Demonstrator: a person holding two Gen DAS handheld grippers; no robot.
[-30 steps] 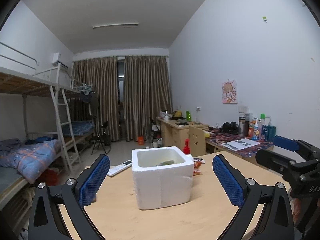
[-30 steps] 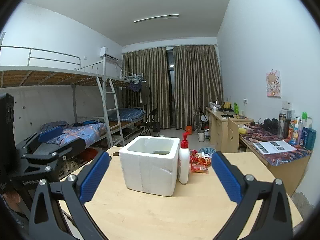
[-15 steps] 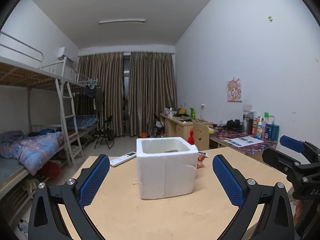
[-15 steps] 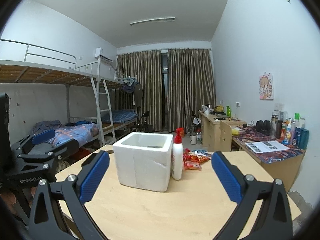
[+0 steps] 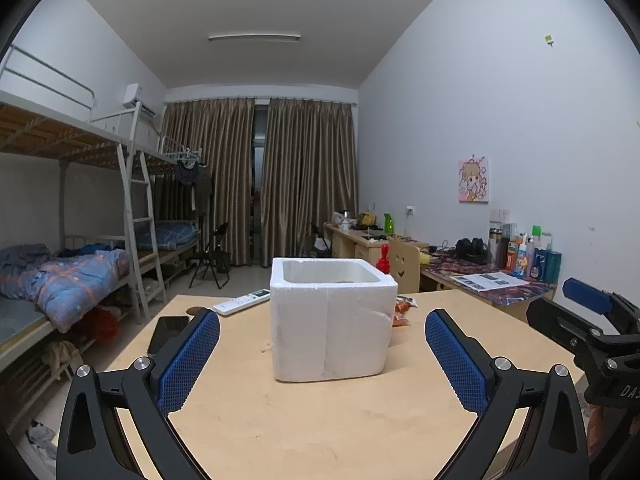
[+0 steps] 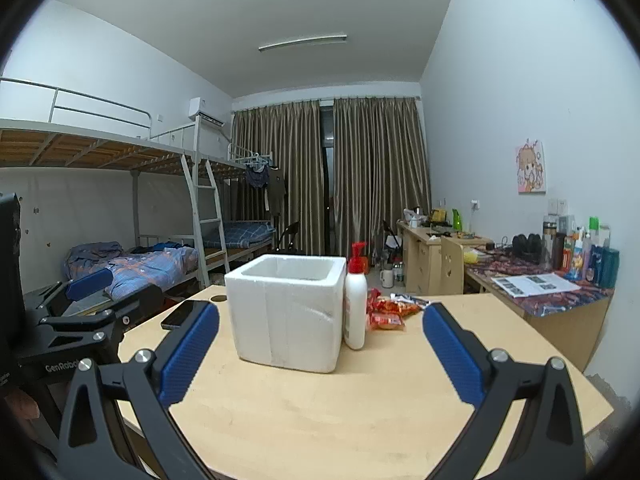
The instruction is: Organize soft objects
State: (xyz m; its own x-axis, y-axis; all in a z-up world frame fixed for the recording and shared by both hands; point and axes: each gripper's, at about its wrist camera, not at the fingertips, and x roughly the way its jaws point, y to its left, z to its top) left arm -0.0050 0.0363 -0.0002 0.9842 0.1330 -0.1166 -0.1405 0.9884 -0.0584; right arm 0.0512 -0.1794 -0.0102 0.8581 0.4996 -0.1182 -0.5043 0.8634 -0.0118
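A white foam box stands open-topped in the middle of the light wooden table; it also shows in the right wrist view. Its inside is hidden from this low angle. My left gripper is open and empty, level with the box, short of it. My right gripper is open and empty, also short of the box. Each gripper shows at the edge of the other's view.
A white pump bottle with a red top stands touching the box's right side. Red snack packets lie behind it. A phone and a white remote lie at the table's left. Bunk beds stand left, desks right.
Both grippers have dropped lower, so the box's opening has sunk out of sight. Both stay open and empty.
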